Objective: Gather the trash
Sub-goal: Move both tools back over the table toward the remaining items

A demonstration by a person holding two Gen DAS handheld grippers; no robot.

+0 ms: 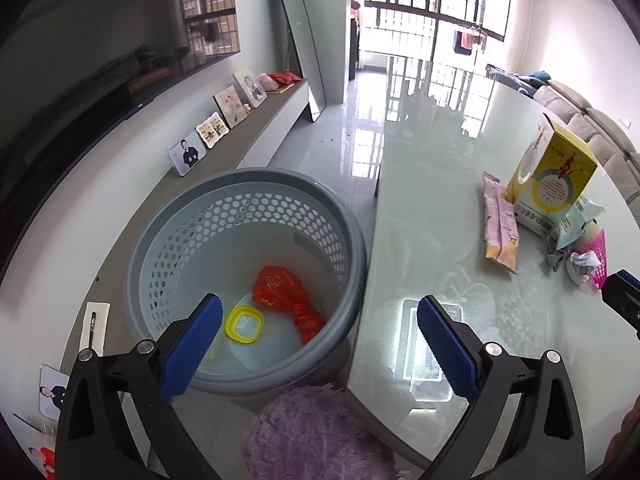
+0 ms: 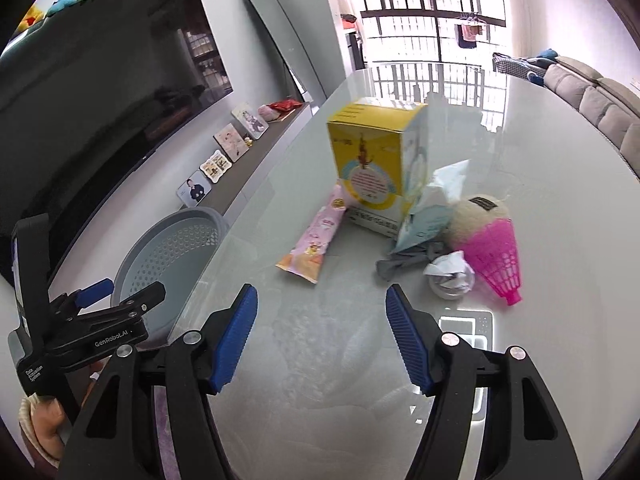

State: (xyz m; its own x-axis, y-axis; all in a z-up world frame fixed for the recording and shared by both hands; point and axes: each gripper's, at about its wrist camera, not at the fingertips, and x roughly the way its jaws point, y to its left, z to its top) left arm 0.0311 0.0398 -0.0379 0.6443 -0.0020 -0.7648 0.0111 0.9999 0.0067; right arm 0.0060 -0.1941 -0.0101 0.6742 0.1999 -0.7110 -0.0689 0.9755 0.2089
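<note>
- The left claw (image 1: 320, 344) stands open with nothing between its blue pads (image 1: 192, 346); it hangs over the near rim of the grey bin (image 1: 352, 240) and the near-left edge of the glass worktop (image 1: 432, 184).
- The bin sits on the floor just left of the worktop; its perforated wall is pale inside.
- On the bin's bottom lie a crumpled red bag (image 1: 288, 300) and, just left of it, a yellow ring-shaped lid (image 1: 245, 323).
- The right claw (image 2: 320, 336) is also open and empty, its pads (image 2: 234, 340) spread over bare glass at the near side of the worktop (image 2: 560, 208).
- Beyond the right claw the remaining trash is heaped together: a yellow box (image 2: 372, 152) standing upright at the far side, with a pink sachet (image 2: 316, 240) lying flat against its left foot.
- Right of the box a torn pale-blue packet (image 2: 428, 216) leans on it; below that lie a grey scrap (image 2: 404, 264) and a crumpled white wad (image 2: 450, 272).
- At the right end of the heap a pink mesh cone (image 2: 496, 256) lies with its wide end towards the camera, touching a beige ball (image 2: 476, 212) behind it.
- In the right wrist view the left claw's body shows at the near left, over the bin.
- A purple fluffy thing (image 1: 316, 436) lies low between bin and worktop.
</note>
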